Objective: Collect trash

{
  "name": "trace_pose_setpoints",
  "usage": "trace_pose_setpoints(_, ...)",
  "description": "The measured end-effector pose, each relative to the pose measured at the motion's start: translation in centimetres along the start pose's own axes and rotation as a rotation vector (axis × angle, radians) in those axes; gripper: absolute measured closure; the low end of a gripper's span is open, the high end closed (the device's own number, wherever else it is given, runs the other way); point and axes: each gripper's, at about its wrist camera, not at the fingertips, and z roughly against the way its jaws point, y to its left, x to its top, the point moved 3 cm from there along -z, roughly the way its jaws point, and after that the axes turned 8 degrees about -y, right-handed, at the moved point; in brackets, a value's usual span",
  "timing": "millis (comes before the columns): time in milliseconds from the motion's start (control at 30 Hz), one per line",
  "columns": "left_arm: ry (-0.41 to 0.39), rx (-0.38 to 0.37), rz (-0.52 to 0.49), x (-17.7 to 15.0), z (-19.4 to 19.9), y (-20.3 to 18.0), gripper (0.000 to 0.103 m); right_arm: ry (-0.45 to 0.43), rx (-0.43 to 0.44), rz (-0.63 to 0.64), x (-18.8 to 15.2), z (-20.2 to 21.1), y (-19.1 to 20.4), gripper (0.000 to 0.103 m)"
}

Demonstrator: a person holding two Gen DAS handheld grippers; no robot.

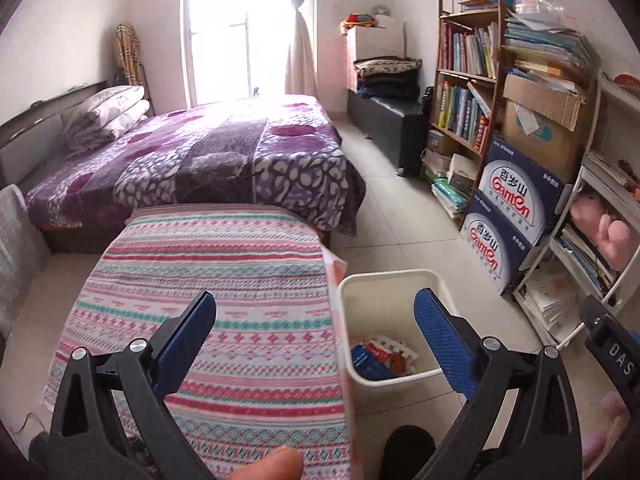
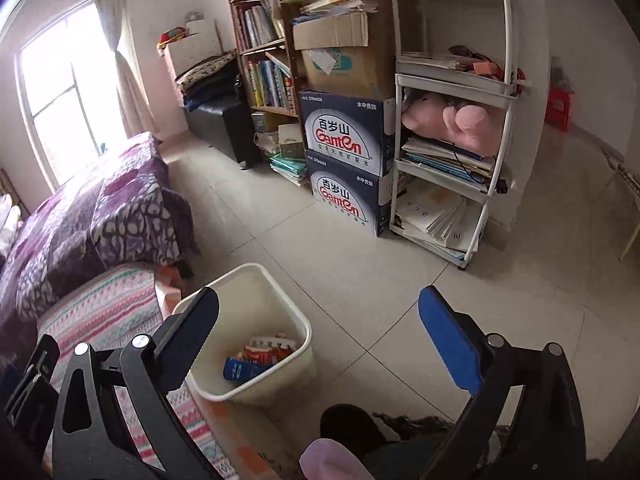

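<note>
A cream plastic waste bin (image 1: 372,288) stands on the tiled floor beside a table with a striped cloth (image 1: 224,264). It also shows in the right wrist view (image 2: 248,276). Red, white and blue wrappers (image 1: 380,354) lie in its bottom, also seen from the right wrist (image 2: 260,356). My left gripper (image 1: 316,312) is open and empty, held above the cloth's right edge and the bin. My right gripper (image 2: 320,308) is open and empty, held above the bin and the floor. No loose trash shows on the cloth.
A bed with a purple quilt (image 1: 208,156) lies beyond the table. Bookshelves (image 1: 468,80), stacked blue Ganten boxes (image 2: 348,160) and a white rack (image 2: 452,120) line the right wall. Tiled floor (image 2: 360,248) lies between them and the bin.
</note>
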Motion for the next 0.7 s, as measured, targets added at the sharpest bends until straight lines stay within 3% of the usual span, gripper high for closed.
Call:
trace_pose_setpoints(100,0.068,0.019,0.016,-1.8,2.1,2.2,0.007,-0.009,0.022,0.059,-1.8,3.3,0.3,0.007)
trace_pose_setpoints(200,0.085,0.056,0.021,-3.5,4.5,4.1,0.007,-0.018,0.045,0.088,-3.5,6.1,0.2,0.007)
trace_pose_setpoints(400,0.071,0.128,0.015,-6.4,9.2,6.6,0.007,-0.046,0.086,0.170,-5.8,10.4,0.7,0.007)
trace_pose_setpoints(700,0.048,0.167,0.038,-8.1,12.8,9.0,0.007,-0.046,0.130,0.197,-7.4,12.3,1.4,0.007)
